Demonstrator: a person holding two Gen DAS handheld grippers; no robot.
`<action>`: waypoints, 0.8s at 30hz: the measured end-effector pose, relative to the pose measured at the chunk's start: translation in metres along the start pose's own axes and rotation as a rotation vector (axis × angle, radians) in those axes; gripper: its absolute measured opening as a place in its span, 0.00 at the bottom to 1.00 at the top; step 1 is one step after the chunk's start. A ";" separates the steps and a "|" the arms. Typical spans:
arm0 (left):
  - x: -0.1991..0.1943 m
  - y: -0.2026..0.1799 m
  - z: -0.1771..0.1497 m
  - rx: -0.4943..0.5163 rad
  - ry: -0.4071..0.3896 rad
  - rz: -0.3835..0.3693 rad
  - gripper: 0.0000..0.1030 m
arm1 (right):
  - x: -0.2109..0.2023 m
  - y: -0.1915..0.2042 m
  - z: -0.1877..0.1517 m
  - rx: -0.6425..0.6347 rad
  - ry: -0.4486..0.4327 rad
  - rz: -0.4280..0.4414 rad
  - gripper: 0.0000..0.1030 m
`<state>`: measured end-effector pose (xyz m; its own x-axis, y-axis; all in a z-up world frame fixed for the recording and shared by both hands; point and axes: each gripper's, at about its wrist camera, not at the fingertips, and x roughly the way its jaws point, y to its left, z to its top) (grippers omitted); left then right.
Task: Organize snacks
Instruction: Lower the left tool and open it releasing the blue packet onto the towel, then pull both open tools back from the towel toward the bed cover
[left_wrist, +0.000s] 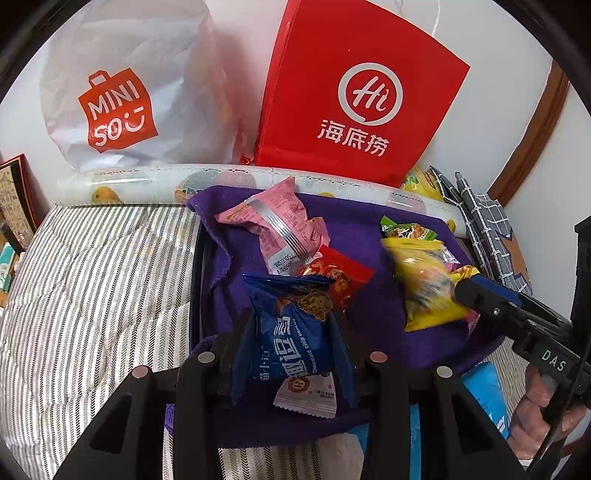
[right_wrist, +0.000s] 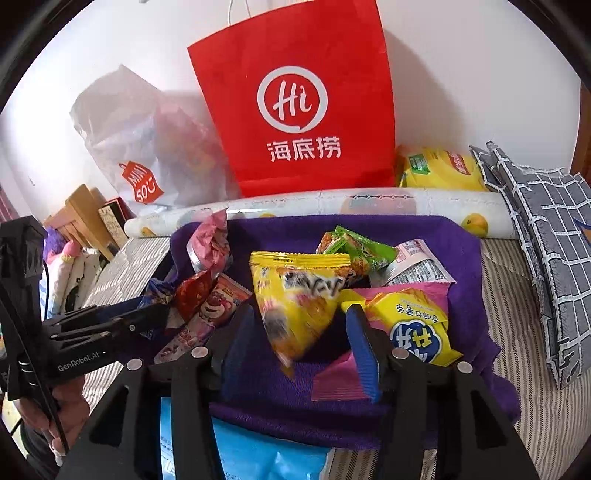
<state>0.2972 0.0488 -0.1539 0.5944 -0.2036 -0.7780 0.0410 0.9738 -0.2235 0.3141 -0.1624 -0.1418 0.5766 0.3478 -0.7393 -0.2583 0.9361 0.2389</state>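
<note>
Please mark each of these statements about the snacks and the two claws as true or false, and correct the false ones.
1. The left claw grips a blue cookie packet. True.
2. The snacks lie on a green cloth. False: the cloth is purple.
3. A red paper bag stands at the wall behind the snacks. True.
4. The right claw is pressed shut on the yellow snack bag. False: its pads stand apart from the bag, which sits between them.
5. The white plastic bag stands to the right of the red bag. False: it is to its left.
</note>
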 end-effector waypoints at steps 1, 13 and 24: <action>0.000 0.000 0.000 -0.001 0.000 0.000 0.37 | -0.001 -0.001 0.000 0.006 -0.002 0.002 0.51; -0.005 0.008 0.004 -0.041 -0.015 0.004 0.59 | -0.013 0.001 0.003 0.005 -0.047 -0.018 0.65; -0.006 0.011 0.005 -0.057 -0.013 -0.014 0.59 | -0.014 0.004 0.007 -0.001 -0.012 -0.152 0.80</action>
<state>0.2979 0.0612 -0.1484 0.6044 -0.2151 -0.7671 0.0037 0.9636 -0.2672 0.3102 -0.1635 -0.1258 0.6184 0.2026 -0.7593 -0.1678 0.9780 0.1243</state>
